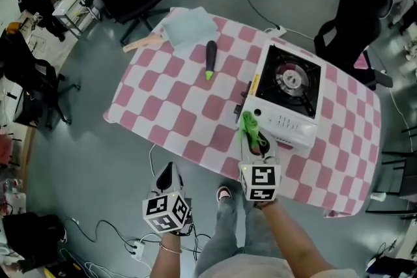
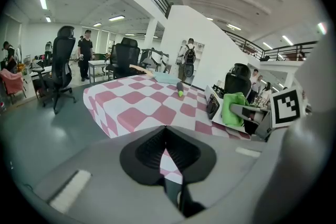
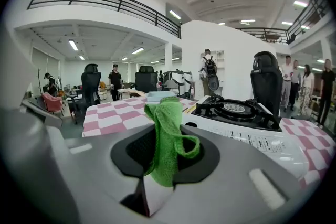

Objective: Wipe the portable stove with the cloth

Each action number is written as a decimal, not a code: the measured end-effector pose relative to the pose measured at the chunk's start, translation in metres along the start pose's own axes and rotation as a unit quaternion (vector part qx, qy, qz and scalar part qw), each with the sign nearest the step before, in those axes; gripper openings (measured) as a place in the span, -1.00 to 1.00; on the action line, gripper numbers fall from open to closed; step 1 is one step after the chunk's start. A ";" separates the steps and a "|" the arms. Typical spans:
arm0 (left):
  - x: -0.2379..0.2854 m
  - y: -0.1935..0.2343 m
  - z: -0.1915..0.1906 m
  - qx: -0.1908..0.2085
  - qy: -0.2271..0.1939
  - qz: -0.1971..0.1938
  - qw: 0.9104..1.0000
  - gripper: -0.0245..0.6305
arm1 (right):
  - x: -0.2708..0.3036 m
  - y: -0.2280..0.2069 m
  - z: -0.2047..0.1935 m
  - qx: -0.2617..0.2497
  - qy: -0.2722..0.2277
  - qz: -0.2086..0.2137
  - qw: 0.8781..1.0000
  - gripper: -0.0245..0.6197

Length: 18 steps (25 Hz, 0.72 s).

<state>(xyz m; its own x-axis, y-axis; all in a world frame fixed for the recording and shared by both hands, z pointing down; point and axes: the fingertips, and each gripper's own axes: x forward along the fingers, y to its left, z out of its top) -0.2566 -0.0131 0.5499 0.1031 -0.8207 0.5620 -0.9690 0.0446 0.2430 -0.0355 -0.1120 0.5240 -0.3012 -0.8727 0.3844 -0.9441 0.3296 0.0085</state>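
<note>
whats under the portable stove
The portable stove sits flat on a pink-and-white checked tablecloth. The tablecloth covers the whole tabletop, and the stove's body hides the patch beneath it, so neither the table surface nor anything under the stove shows.

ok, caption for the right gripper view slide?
Right gripper shut on the green cloth, facing the white portable stove on the pink-checked table.

Stove (image 1: 290, 96) on table (image 1: 171, 115), right of eggplant (image 1: 210, 59)
</note>
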 end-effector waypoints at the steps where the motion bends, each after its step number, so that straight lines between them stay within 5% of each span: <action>1: 0.000 0.000 -0.002 0.000 0.002 0.001 1.000 -0.93 | 0.000 0.001 0.000 -0.009 -0.005 -0.005 1.000 -0.67; 18: -0.006 -0.013 -0.001 0.014 0.003 -0.006 1.000 -0.93 | -0.004 0.001 -0.017 -0.037 -0.013 -0.032 0.999 -0.67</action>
<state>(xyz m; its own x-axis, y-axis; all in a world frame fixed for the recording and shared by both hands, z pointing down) -0.2444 -0.0084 0.5445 0.1161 -0.8176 0.5640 -0.9736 0.0187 0.2274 -0.0330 -0.1020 0.5380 -0.2446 -0.9016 0.3568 -0.9493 0.2977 0.1014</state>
